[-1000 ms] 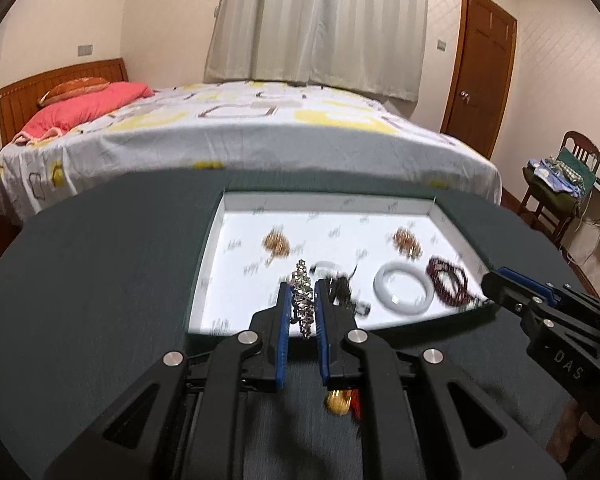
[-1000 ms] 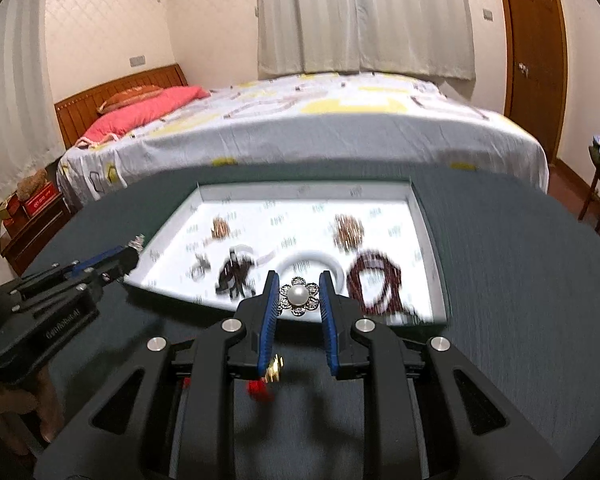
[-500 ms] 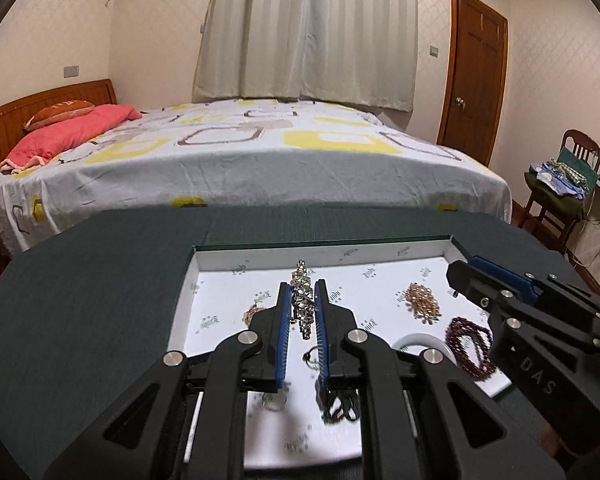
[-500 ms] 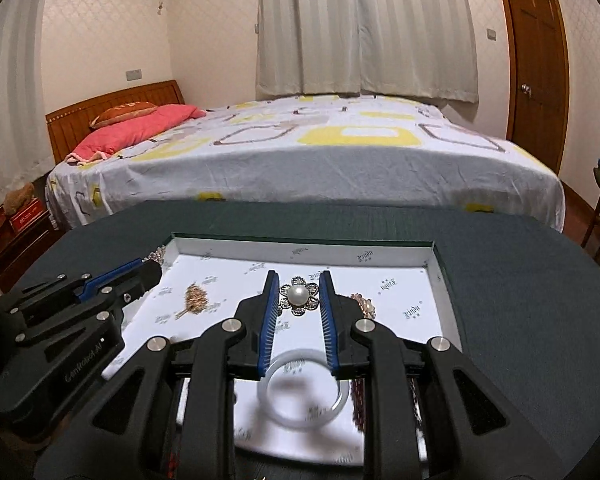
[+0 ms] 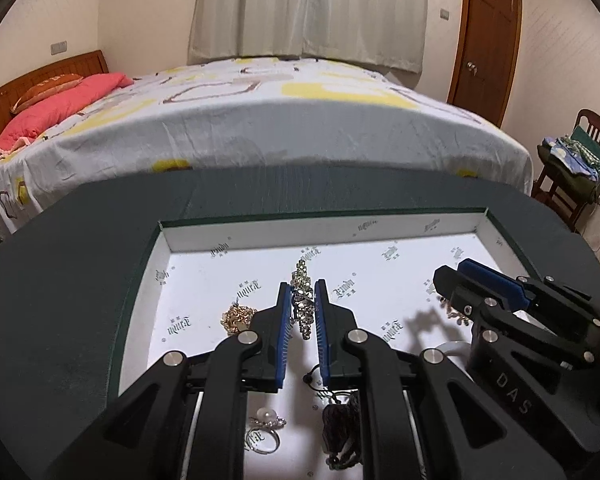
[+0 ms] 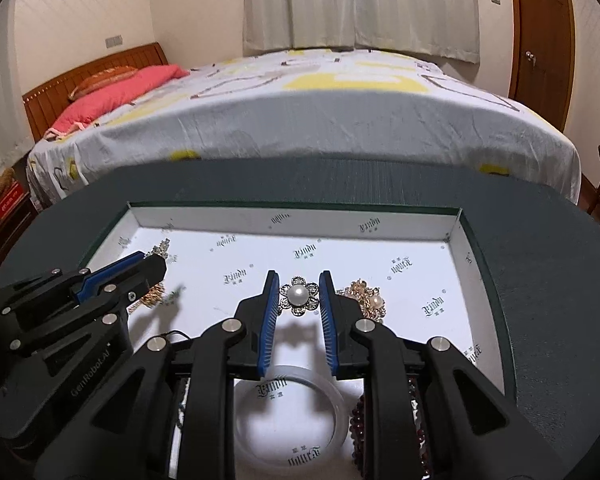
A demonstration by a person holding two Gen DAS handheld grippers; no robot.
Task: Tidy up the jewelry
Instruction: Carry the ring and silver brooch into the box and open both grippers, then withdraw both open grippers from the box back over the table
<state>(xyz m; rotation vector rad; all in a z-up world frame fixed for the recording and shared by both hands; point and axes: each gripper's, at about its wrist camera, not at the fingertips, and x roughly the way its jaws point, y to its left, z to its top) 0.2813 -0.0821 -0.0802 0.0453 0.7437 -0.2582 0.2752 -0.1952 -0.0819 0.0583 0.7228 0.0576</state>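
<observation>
My left gripper [image 5: 303,304] is shut on a rhinestone piece [image 5: 302,300] and holds it over the white-lined tray [image 5: 260,242]. My right gripper [image 6: 299,294] is shut on a pearl flower brooch [image 6: 299,295] over the same tray [image 6: 292,216]. In the tray lie a gold chain cluster [image 5: 238,318], a pearl ring [image 5: 266,424], a dark tassel piece [image 5: 340,428], a white bangle [image 6: 292,412], dark red beads [image 6: 360,424] and a gold pearl cluster [image 6: 366,300]. The right gripper shows in the left wrist view [image 5: 452,280]; the left gripper shows in the right wrist view [image 6: 156,266].
The tray sits on a dark green round table [image 5: 80,280]. A bed [image 5: 260,120] stands beyond the table. A chair with clothes [image 5: 572,160] and a wooden door [image 5: 488,40] are at the right.
Both grippers have moved forward over the tray with their pieces still held, and now sit lower over its floor. The jaws have stayed shut.
</observation>
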